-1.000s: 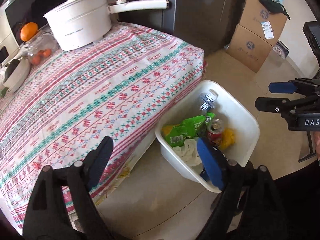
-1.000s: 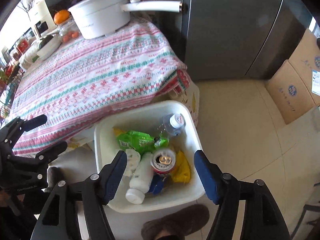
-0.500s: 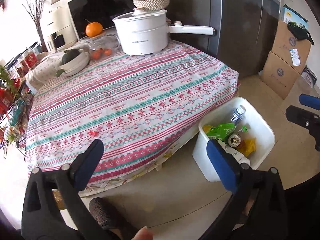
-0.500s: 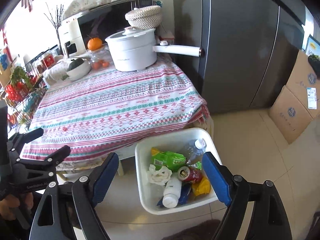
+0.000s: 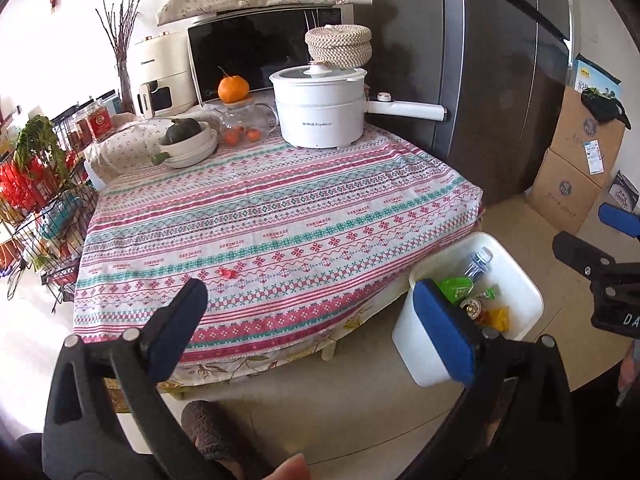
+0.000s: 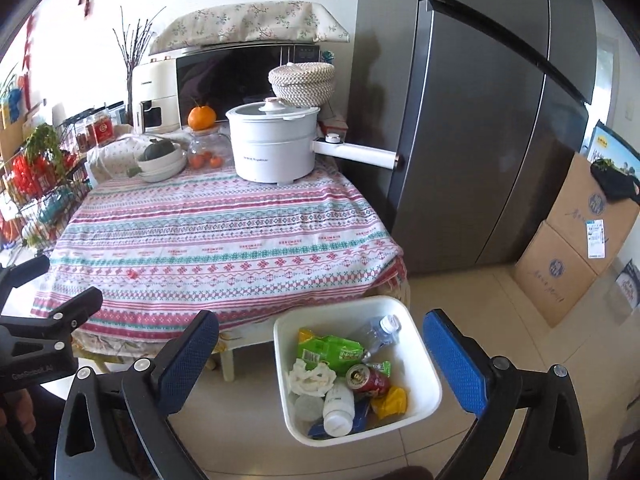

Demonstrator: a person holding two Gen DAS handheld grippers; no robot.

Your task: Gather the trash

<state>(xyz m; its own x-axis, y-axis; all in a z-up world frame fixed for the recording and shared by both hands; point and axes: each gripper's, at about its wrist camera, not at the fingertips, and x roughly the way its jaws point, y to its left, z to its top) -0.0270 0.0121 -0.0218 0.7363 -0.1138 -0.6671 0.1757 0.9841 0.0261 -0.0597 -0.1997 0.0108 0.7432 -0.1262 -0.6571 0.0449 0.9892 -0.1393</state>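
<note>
Trash: a heap of litter fills the white bin (image 6: 424, 364), which stands on the tiled floor just beside the near right corner of the table (image 6: 216, 256)
Bin contents: green snack bag (image 6: 330, 350), clear plastic bottle (image 6: 378, 334), red drink can (image 6: 366, 379), crumpled white tissue (image 6: 310, 376), white pill bottle (image 6: 339, 410), yellow wrapper (image 6: 390, 402), and a blue packet (image 6: 362, 414) half hidden under the pill bottle
Left gripper (image 5: 310, 332): jaws spread wide with nothing between the blue pads, held in the air off the near edge of the table, with the bin showing past its right pad
Right gripper (image 6: 320, 356): jaws opening, pads wide apart and touching nothing; the bin lies on the floor beyond and between them, clear of both pads
Table: covered by a striped patterned tablecloth (image 5: 260, 224), its middle bare but for a small red scrap (image 5: 227, 273) toward the near edge
Far end of table: white electric pot (image 5: 320, 112) with a long handle; to its left a glass jar (image 5: 244, 122) topped by an orange (image 5: 233, 89), and a bowl (image 5: 188, 146) holding a dark green fruit
Right of table: grey refrigerator (image 6: 480, 120), with cardboard boxes (image 6: 572, 240) on the floor further right
Person: a slipper (image 5: 208, 430) shows on the floor at the near side of the table
</note>
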